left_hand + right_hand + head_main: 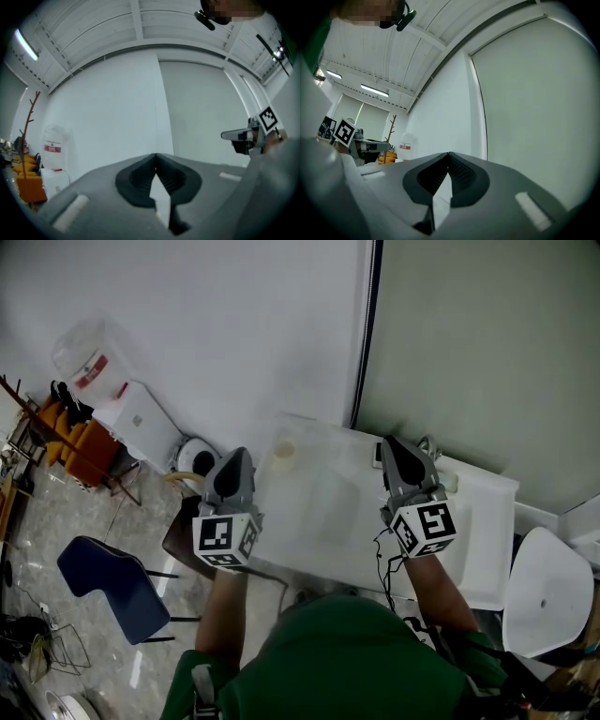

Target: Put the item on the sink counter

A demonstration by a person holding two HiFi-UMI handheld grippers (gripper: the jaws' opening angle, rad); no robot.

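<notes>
Jaws pressed together and empty on both the left gripper (239, 456) and right gripper (389, 443). Small pale cup (283, 450) sits on the white sink counter (328, 521), between them, nearer the left one.

A small, pale, cup-like item (283, 450) stands upright on the white surface (480, 535), near its far left corner.
</notes>
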